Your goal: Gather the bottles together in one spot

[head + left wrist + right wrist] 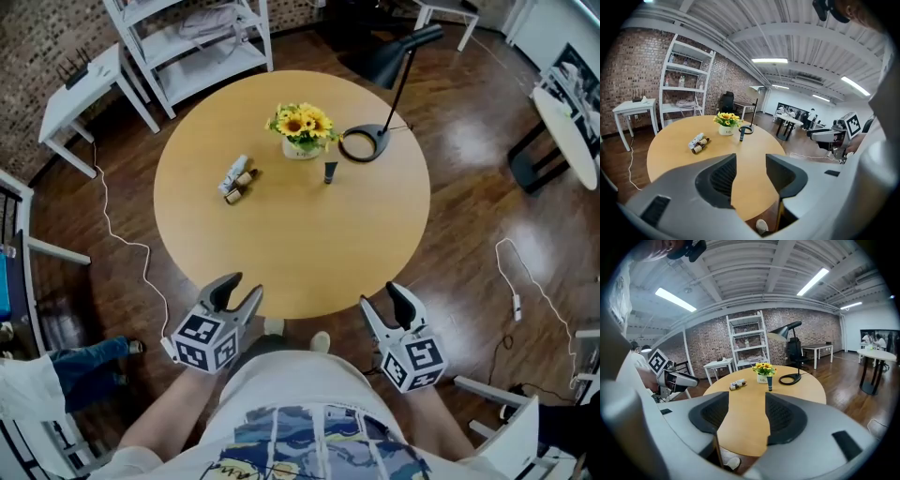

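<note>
Pale wood, round and mostly bare, the worktop [281, 253] is carrying all its things in its far half. Taking the head view as a clock face centred on the worktop, a white pot [302, 148] is sitting at twelve o'clock. It is holding a bunch of sunflowers [302, 122], whose blooms and leaves are spilling over its rim. Near it, at one o'clock, a small dark bottle [330, 172] is standing upright, not touching the pot. The ring-shaped foot of a black lamp [366, 143] is lying further round, toward two o'clock.

At ten o'clock, three bottles [237, 180] are lying on their sides and touching one another. One is white and two are brown, and what they are holding cannot be made out. The small dark bottle is standing well apart from this group.

The left tongs [239, 295] are hovering off the near rim at seven o'clock, spread apart and gripping nothing. The right tongs [384, 309] are hovering off the rim at five o'clock, likewise spread and empty. Both are pointing toward the middle of the worktop.
</note>
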Tool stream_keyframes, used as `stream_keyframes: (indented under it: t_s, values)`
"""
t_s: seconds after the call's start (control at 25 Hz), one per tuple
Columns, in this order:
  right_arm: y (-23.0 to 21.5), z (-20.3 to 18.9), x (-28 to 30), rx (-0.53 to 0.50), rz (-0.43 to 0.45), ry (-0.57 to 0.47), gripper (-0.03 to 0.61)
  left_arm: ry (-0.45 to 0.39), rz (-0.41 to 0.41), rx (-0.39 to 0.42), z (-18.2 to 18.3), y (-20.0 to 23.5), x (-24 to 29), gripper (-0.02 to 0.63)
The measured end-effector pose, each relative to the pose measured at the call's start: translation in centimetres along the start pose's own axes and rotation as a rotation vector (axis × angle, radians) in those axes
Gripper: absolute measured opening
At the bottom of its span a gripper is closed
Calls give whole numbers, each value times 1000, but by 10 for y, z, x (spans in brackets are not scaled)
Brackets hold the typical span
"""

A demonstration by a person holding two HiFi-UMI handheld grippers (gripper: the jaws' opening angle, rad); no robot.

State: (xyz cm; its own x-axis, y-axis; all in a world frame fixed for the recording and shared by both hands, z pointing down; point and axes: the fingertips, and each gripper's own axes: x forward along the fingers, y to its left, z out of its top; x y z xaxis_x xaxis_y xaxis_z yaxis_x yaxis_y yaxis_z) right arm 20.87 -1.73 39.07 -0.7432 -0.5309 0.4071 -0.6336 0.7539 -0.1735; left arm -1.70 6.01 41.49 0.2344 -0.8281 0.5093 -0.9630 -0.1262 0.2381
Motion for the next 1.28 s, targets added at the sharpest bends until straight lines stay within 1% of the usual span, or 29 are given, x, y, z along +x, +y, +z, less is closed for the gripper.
stream_keyframes:
  t_s: [0.08,0.16,0.24,0.28,0.48,0.6,0.76,0.84,0.88,0.96,1.08,1.16,1.28]
  values:
    - [-1,-9,-7,10,42,3,268,-13,36,4,-2,-12,-3,189]
    - [-6,-15,-10,-18,73,8,268,-22,72,-11,-5,-19,-5,197]
    - [-7,-17,-14,-44,95,7,268,-15,93,-30,-12,-28,-9,208]
    - [-7,-17,-17,-53,103,2,268,-5,100,-27,-15,-32,-11,218]
    - [-8,-14,-26,-49,123,-22,268,24,146,-10,-22,-39,-20,221]
    - [-8,-15,-30,-52,128,-27,268,58,176,20,-26,-39,-23,222]
    - [-15,-14,-32,-44,113,-38,268,65,183,28,-26,-36,-20,222]
    - [-18,-14,-34,-34,98,-41,268,50,161,7,-23,-35,-15,229]
    - [-19,-13,-35,-31,92,-41,268,44,147,-3,-22,-34,-13,242]
    - [-20,-12,-34,-27,84,-39,268,40,132,0,-19,-30,-8,252]
    - [-20,-9,-30,-26,65,-37,268,33,130,44,-13,-16,0,252]
    - [-19,-7,-25,-21,49,-35,268,36,129,77,-11,0,8,252]
    - [-13,-2,-17,-12,25,-28,268,83,140,104,-13,39,22,241]
